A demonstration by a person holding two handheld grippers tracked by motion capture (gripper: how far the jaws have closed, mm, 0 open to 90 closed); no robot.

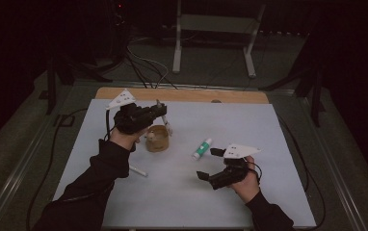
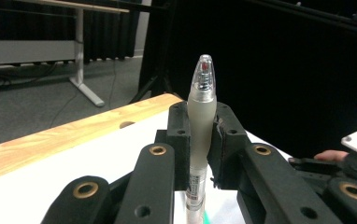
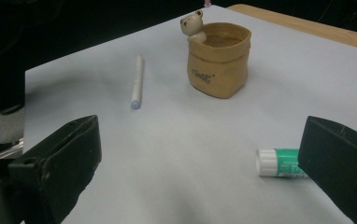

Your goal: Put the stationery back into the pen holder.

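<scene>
Pen (image 2: 201,116) is clamped between the left gripper's (image 2: 200,140) jaws, standing upright in the left gripper view, clear tip with the spring at the top, just above frame centre. In the high view the left gripper (image 1: 160,111) sits left of centre, the pen (image 1: 163,118) sticking out of its front end, hanging over the near-right rim of the brown cup (image 1: 157,138).

The cup (image 3: 218,58) is a tan pouch-shaped holder with a small bear on its rim, upper centre of the right gripper view. Can't tell what's inside it from here.

Right gripper (image 1: 212,164) is at lower right of centre in the high view, jaws wide apart, nothing between them. It's aimed toward the glue stick (image 1: 202,148), which lies flat on the white mat (image 1: 269,192) just right of centre. In the right gripper view the glue stick (image 3: 279,162) is at lower right, partly behind the right-hand jaw, not touched.

A second pen (image 3: 137,81) lies flat on the mat, upper left of the right gripper view; in the high view it's mostly under the left sleeve.

Status, my read: looks like loading stationery into the cup. Pick of the first pen is done, drop not yet – it's above the cup, not in it. Left: release the pen into the cup, then the loose pen and glue stick.
</scene>
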